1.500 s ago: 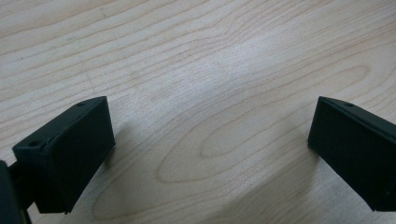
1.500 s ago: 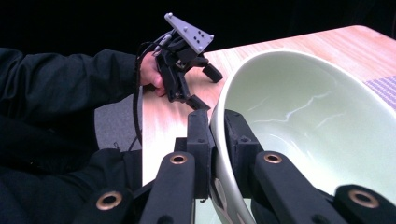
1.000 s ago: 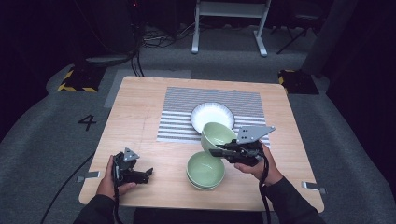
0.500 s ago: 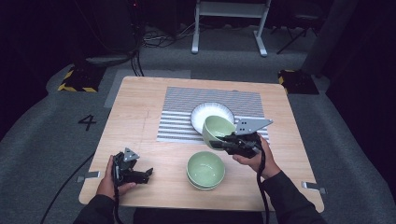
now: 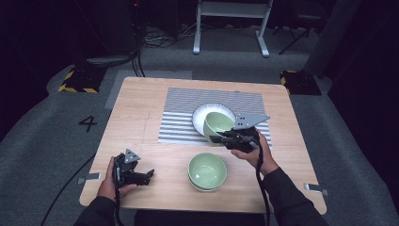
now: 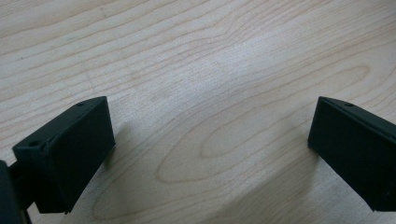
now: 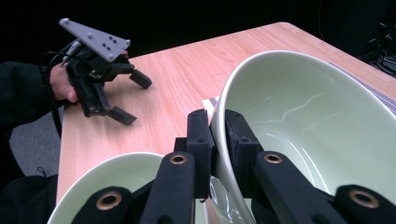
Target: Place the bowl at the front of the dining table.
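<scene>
green bowl [image 5: 217,125] rim pinched by right tongs [image 7: 215,135] (over white plate [image 5: 200,115]), left tongs [image 6: 208,140] open, empty

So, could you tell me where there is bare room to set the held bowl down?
Bare wood lies left of the striped mat and between the left gripper and the stacked bowls. It is crowded around the white plate.

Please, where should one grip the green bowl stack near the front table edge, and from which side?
Grip the top bowl by its thin rim, one finger inside and one outside, coming from above: it sits upright and open, too wide to span. The right gripper holds the other bowl this way.
</scene>
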Demonstrator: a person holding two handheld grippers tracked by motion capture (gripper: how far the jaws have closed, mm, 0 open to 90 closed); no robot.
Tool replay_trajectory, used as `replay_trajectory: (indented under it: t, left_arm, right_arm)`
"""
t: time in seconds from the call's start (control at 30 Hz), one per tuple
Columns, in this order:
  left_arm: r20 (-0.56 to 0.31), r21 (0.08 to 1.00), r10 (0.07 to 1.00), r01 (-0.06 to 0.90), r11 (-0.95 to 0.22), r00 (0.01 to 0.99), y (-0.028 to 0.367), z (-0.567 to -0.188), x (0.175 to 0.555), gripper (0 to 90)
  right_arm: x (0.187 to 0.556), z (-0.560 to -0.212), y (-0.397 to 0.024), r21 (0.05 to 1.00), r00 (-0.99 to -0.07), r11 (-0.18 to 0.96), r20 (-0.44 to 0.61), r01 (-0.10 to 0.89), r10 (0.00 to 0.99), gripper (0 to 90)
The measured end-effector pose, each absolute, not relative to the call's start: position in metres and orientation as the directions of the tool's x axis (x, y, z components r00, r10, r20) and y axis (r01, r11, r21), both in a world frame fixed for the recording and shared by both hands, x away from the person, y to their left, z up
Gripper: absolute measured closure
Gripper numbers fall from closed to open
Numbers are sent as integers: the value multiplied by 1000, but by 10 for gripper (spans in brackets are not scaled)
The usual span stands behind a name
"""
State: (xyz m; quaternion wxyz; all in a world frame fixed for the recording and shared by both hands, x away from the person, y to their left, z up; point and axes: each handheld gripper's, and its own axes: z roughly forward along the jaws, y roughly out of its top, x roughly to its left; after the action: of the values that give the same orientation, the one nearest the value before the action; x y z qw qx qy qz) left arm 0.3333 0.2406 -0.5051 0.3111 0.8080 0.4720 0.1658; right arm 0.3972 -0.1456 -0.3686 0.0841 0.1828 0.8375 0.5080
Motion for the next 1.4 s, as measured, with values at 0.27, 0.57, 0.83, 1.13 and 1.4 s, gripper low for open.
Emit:
replay_trajectory:
  t: [0.27, 0.57, 0.83, 1.13, 1.4]
  left_arm:
    - [-26, 659, 866, 660, -361, 499, 241, -505, 333, 3]
    - [-25, 659, 866, 660, -361, 499, 241, -505, 333, 3]
    - [-26, 659, 866, 660, -361, 499, 241, -505, 333, 4]
    - [-26, 659, 866, 660, -361, 500, 241, -505, 333, 3]
    - [-26, 659, 866, 659, -361, 500, 241, -505, 333, 3]
  right_arm:
    - [408, -372, -146, 880, -907, 413, 46, 235, 418, 824]
    - [416, -377, -144, 875, -899, 416, 46, 247, 436, 824]
    - [424, -380, -144, 869, -886, 419, 45, 262, 461, 823]
    - [433, -381, -144, 865, -877, 427, 30, 263, 480, 824]
    - [445, -385, -146, 858, -861, 431, 26, 280, 508, 823]
